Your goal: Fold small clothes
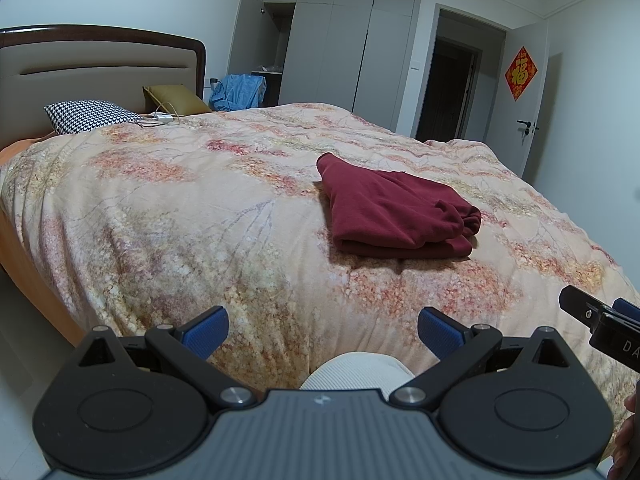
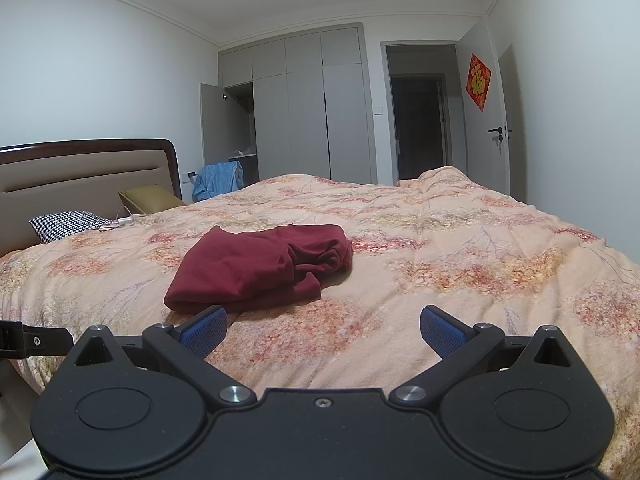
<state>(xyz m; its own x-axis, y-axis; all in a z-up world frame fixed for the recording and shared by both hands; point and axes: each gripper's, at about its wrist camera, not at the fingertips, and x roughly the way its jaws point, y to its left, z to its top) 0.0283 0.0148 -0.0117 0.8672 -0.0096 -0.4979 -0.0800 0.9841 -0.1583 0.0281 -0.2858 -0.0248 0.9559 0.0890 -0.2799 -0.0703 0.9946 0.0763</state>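
A dark red garment lies folded into a compact bundle on the floral bedspread. In the right wrist view the garment lies just beyond the left fingertip. My left gripper is open and empty, held over the near edge of the bed, well short of the garment. My right gripper is open and empty, close in front of the garment. The right gripper's finger also shows at the right edge of the left wrist view.
A houndstooth pillow, an olive pillow and a white charger with cable lie near the headboard. A blue cloth hangs beside the grey wardrobe. An open doorway is beyond the bed.
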